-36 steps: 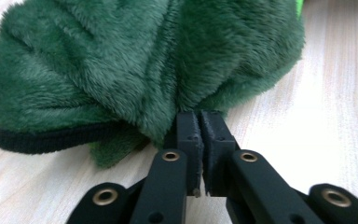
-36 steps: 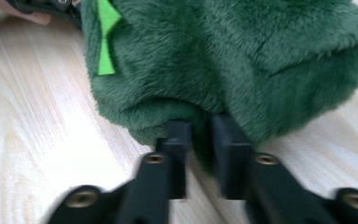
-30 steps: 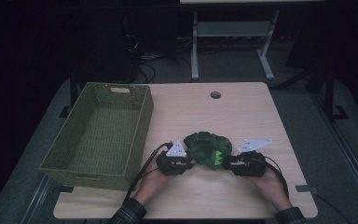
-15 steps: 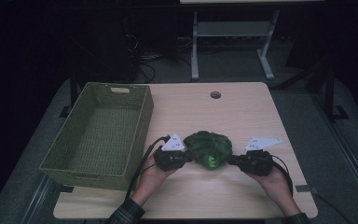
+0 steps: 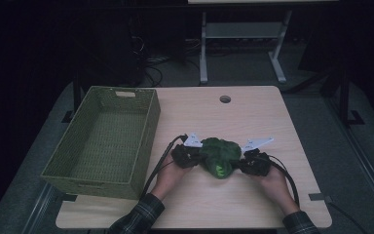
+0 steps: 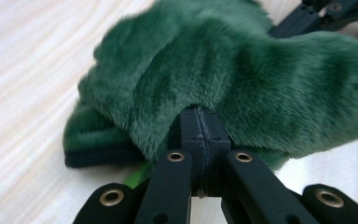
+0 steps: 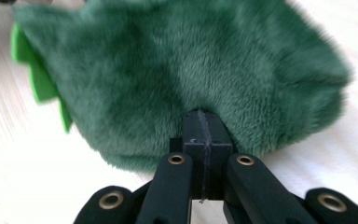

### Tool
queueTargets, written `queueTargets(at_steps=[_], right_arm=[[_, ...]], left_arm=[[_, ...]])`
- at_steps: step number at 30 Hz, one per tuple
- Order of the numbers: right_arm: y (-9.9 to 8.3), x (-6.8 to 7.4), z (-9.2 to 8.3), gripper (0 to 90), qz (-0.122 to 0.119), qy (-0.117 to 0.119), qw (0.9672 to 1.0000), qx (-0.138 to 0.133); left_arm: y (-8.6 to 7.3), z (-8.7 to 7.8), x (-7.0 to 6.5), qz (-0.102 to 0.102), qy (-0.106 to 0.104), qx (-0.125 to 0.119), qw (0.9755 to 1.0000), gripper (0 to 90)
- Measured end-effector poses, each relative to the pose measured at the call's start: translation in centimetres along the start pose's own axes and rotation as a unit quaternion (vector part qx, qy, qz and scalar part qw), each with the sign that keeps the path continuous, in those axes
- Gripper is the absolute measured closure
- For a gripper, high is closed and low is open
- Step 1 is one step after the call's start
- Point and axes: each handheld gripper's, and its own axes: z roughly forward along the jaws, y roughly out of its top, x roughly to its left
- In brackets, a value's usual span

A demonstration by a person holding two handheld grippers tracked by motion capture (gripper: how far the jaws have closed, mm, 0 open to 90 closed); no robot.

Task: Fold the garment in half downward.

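Note:
A dark green plush toy (image 5: 219,156) with bright green felt spikes (image 7: 32,70) lies on the wooden table (image 5: 258,117), near the front middle. My left gripper (image 5: 195,157) meets it from the left. Its jaws are pressed together, tips buried in the fur (image 6: 199,114), pinching the toy's edge (image 6: 242,70). My right gripper (image 5: 243,162) comes in from the right in the same way, jaws together on the fur (image 7: 203,116) of the toy (image 7: 182,60). The right gripper also appears beyond the toy (image 6: 317,14). A hand holds each gripper.
A deep green woven basket (image 5: 148,122) stands on the left part of the table, nothing visible inside. A round cable hole (image 5: 225,99) sits near the far edge. Black cables trail from both grippers toward the front edge. A desk frame (image 5: 243,34) stands behind the table.
Both grippers have drawn in against the toy's two sides and shifted slightly away from the front edge. The toy sits a little more bunched between them.

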Motion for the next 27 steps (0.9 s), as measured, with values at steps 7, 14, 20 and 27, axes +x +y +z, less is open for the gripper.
queueTargets(at_steps=[7, 14, 20, 27], right_arm=[[-0.4, 0.6, 1.0, 89.9, -0.007, 0.008, 0.9999, 0.008], [0.0, 0.3, -1.2, 89.8, -0.005, 0.003, 0.9997, -0.022], [1.2, -1.1, -3.9, 89.8, 0.002, -0.013, 0.9980, -0.062], [3.5, -3.4, -3.1, 89.8, 0.017, -0.025, 0.9966, -0.076]], left_arm=[[-0.3, 0.5, 0.5, 0.009, 0.009, 0.017, 0.9998, 89.8], [0.4, -1.6, 0.7, -0.009, -0.002, -0.013, 0.9999, 89.7], [0.6, -4.3, -0.5, -0.006, -0.020, -0.040, 0.9990, 89.7], [-0.3, -4.1, -2.9, 0.004, -0.049, -0.026, 0.9984, 89.7]])
